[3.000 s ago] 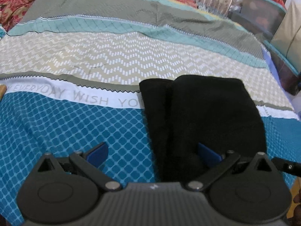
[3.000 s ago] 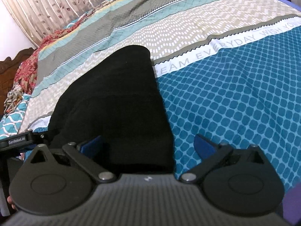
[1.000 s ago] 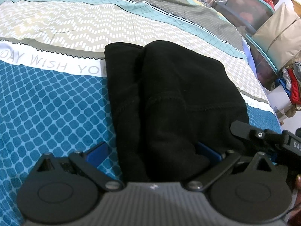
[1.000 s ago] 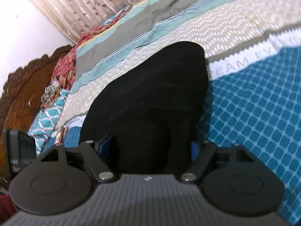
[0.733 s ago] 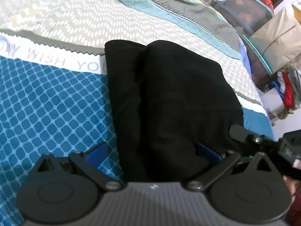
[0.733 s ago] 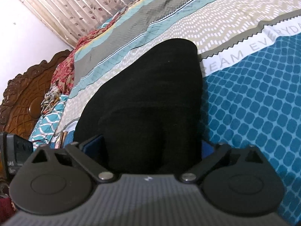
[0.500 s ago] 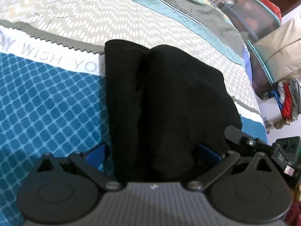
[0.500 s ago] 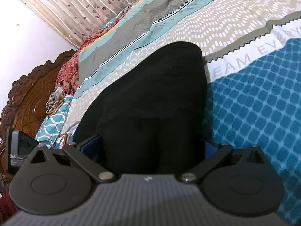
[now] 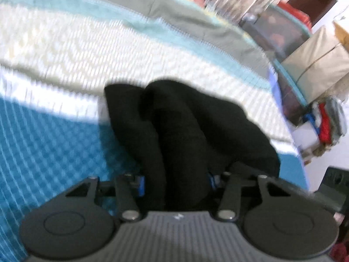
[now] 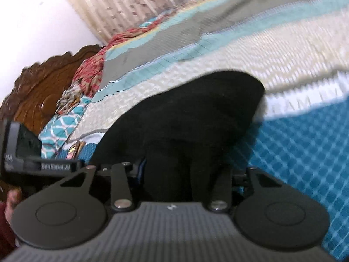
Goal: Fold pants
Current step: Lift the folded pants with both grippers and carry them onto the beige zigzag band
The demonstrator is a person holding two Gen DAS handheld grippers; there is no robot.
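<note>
You see the plain black folded fabric pants [image 9: 192,131] on a bedsheet [image 9: 54,148] with bands: blue with a lighter diamond grid, white, beige with white zigzag, teal, grey. The carved wooden headboard [image 10: 43,87] is dark brown. The curtain [image 10: 135,2] is cream with small reddish leaves.

One pair black pants [image 9: 196,135], bunched between fingers of both my tools. Two grippers: left gripper [image 9: 176,182], right gripper [image 10: 185,172]. One patterned bedspread [image 9: 54,148] under everything. One carved wooden headboard [image 10: 43,87] ahead-left of my right gripper. One striped curtain [image 10: 135,2] beyond it. Storage boxes stacked ahead-right of my left gripper, blurred, count unclear.
</note>
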